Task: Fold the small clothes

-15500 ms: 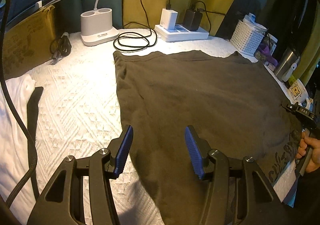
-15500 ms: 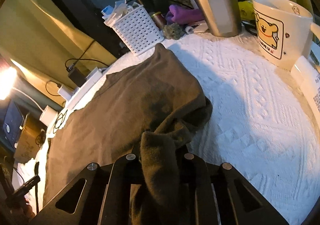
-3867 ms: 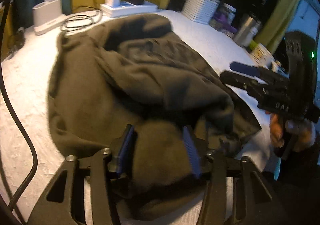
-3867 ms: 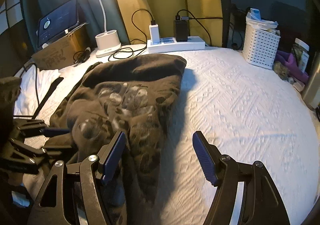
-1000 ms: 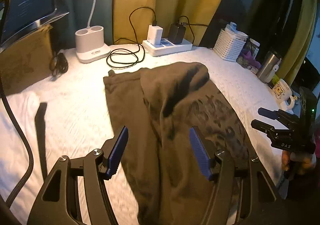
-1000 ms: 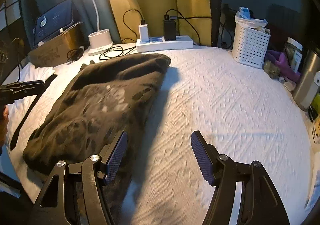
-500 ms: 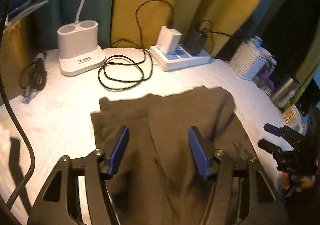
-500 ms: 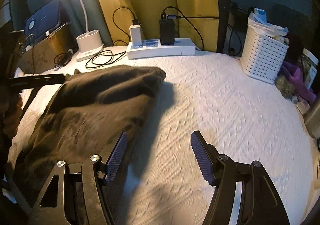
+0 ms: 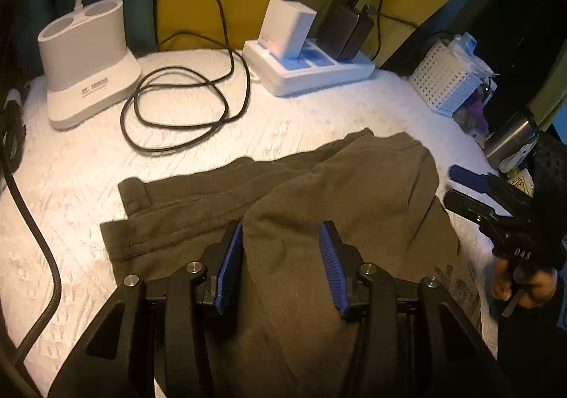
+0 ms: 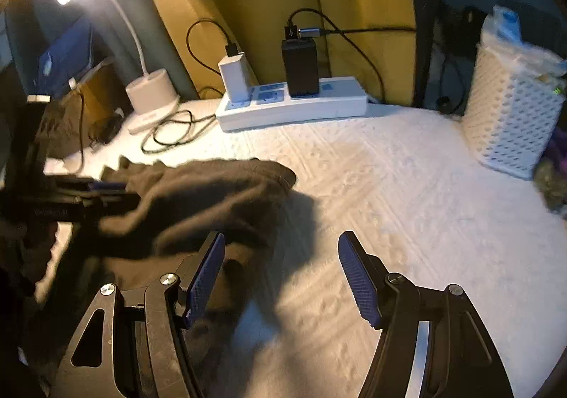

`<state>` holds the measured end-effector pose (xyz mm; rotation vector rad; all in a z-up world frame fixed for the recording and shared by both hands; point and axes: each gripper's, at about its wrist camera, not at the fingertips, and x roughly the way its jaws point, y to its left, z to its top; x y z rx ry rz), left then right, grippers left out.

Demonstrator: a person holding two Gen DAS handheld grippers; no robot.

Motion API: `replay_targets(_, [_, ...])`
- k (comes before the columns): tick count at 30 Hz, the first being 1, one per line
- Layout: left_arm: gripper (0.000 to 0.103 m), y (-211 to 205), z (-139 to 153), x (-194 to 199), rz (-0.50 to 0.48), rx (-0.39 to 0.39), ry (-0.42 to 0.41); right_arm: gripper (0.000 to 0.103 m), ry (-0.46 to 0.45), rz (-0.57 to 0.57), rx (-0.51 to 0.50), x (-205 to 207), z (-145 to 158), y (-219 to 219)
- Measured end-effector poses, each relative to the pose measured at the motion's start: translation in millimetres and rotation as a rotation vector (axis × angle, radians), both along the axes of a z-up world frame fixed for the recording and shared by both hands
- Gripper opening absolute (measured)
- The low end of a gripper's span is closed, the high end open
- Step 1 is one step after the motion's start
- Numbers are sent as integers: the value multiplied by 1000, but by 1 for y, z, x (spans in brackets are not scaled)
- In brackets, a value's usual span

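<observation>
A dark olive T-shirt point(image 9: 319, 206) lies folded lengthwise on the white quilted cover point(image 9: 290, 121). My left gripper point(image 9: 280, 245) is partly open, low over the shirt's far end, with a raised fold of cloth between its blue pads. In the right wrist view the shirt point(image 10: 198, 206) lies bunched at the left, and the left gripper point(image 10: 71, 199) reaches into it from the left. My right gripper point(image 10: 280, 263) is open and empty, at the shirt's right edge above the cover; it also shows in the left wrist view point(image 9: 471, 189).
A lamp base point(image 9: 88, 68), coiled black cable point(image 9: 177, 107) and power strip with chargers point(image 9: 312, 65) stand at the back. A white basket point(image 10: 514, 107) and steel flask point(image 9: 510, 139) are at the right. A braided cable point(image 9: 39, 238) runs along the left.
Both grippers have moved forward toward the shirt's far end. My left gripper has come down onto the cloth and its jaws have narrowed around a fold. The right gripper stays open.
</observation>
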<state>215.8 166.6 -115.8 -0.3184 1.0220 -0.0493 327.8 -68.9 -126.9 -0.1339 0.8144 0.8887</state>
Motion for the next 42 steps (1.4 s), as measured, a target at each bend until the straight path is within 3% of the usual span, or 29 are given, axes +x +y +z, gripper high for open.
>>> replay_targets(4, [43, -1, -2, 0, -14, -10, -29, 68, 81, -2, 80, 17, -7, 3])
replay_targets(5, [32, -1, -2, -1, -21, -8, -43, 68, 99, -6, 95, 20, -9, 4])
replay_targets(6, [12, -2, -1, 1, -24, -12, -48, 68, 114, -4, 106, 22, -10, 6])
replay_targets(8, [6, -1, 2, 0, -20, -14, -77, 68, 144, 8, 128, 26, -13, 10])
replay_targets(9, [3, -1, 4, 0, -16, -6, -94, 63, 163, 20, 140, 28, -15, 13])
replay_targets(10, [3, -1, 7, -1, -5, 7, -108, 53, 184, 37, 153, 30, -17, 17])
replay_targets(12, [2, -1, 16, -3, 7, 44, -139, 44, 217, 54, 166, 35, -20, 25])
replay_targets(14, [2, 1, 26, -6, 26, 84, -172, 39, 197, 55, 153, 37, -18, 35])
replay_targets(20, [2, 19, 31, -11, 93, 113, -181, 39, 81, 73, 84, 33, -1, 61])
replay_targets(26, [2, 27, 8, -9, 124, 120, -110, 39, -6, 81, -28, 30, -5, 87])
replay_targets(40, [5, 19, 23, -34, 162, 98, -64, 40, -76, 48, -110, 22, -3, 89])
replay_targets(41, [10, 17, 24, -40, 158, 93, -63, 40, -75, 43, -112, 22, -2, 87])
replay_targets(42, [22, 13, 25, -46, 152, 81, -61, 40, -78, 40, -114, 22, -1, 85])
